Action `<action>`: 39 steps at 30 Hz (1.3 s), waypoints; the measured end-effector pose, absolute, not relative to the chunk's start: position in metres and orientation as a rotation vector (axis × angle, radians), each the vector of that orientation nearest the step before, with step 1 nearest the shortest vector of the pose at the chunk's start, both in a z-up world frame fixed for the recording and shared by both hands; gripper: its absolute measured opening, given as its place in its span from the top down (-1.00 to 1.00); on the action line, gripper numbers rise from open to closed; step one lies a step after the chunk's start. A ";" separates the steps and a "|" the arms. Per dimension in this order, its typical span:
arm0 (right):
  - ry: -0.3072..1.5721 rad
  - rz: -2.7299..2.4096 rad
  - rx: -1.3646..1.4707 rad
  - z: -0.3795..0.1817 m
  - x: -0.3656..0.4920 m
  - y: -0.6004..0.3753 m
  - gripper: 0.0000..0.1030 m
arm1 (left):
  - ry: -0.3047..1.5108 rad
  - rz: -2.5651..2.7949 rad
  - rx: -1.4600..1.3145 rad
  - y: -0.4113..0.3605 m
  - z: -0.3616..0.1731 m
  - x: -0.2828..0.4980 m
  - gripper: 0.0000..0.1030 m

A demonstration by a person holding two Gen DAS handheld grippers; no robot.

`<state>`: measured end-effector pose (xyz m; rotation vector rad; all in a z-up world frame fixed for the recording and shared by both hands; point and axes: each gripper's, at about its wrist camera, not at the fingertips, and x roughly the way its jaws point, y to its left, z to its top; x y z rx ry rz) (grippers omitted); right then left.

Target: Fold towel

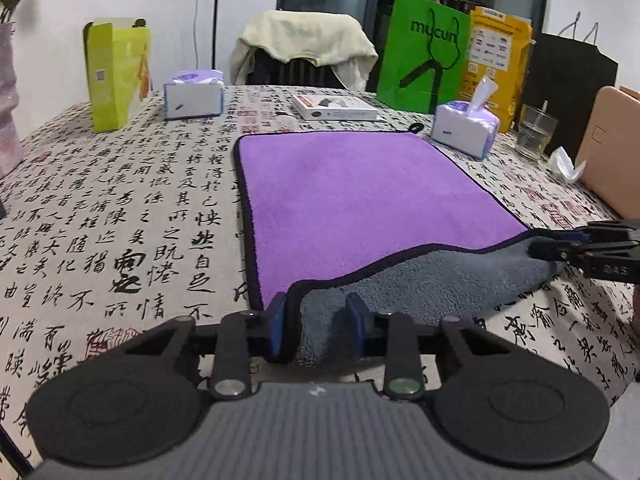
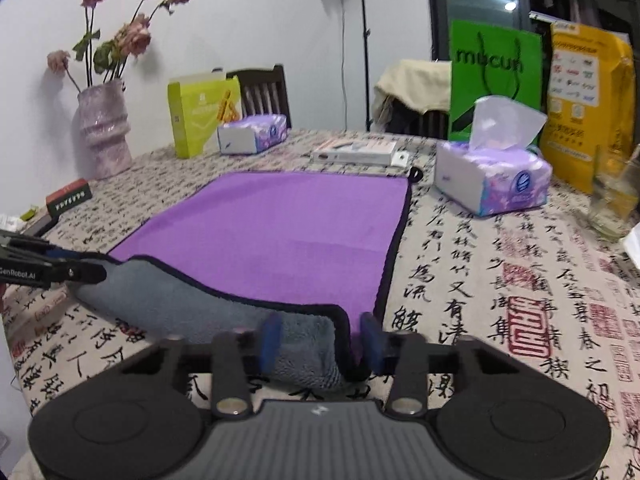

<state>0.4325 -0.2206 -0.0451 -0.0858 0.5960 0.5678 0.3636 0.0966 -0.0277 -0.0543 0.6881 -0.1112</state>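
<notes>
A purple towel [image 1: 352,188] with black trim and a grey underside lies flat on the calligraphy tablecloth; it also shows in the right wrist view [image 2: 280,236]. Its near edge is lifted and turned over, grey side up. My left gripper [image 1: 318,326] is shut on the near left corner. My right gripper [image 2: 320,340] is shut on the near right corner. Each gripper shows in the other's view: the right gripper [image 1: 560,246] pinches the raised edge at the right, and the left gripper [image 2: 86,268] does so at the left.
Beyond the towel are a tissue pack [image 1: 466,128], a flat white box [image 1: 334,107], a second tissue pack [image 1: 194,94], a green carton [image 1: 114,76], green and yellow bags [image 1: 424,52], a glass [image 1: 534,132]. A vase [image 2: 104,132] stands far left.
</notes>
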 end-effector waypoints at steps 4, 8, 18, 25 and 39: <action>0.618 0.599 -0.100 -0.046 0.436 -0.219 0.63 | 0.705 -0.132 -0.026 0.097 -0.028 0.366 0.40; 0.632 0.623 -0.108 -0.044 0.440 -0.221 0.92 | 0.704 -0.107 -0.035 0.099 -0.025 0.368 0.89; 0.565 0.599 -0.139 -0.026 0.445 -0.216 0.93 | 0.617 -0.093 -0.033 0.106 -0.005 0.375 0.90; 0.515 0.598 -0.175 -0.009 0.471 -0.206 0.93 | 0.564 -0.085 -0.015 0.110 0.012 0.402 0.90; 0.529 0.590 -0.135 0.003 0.584 -0.190 0.93 | 0.607 -0.097 -0.116 0.145 0.032 0.520 0.90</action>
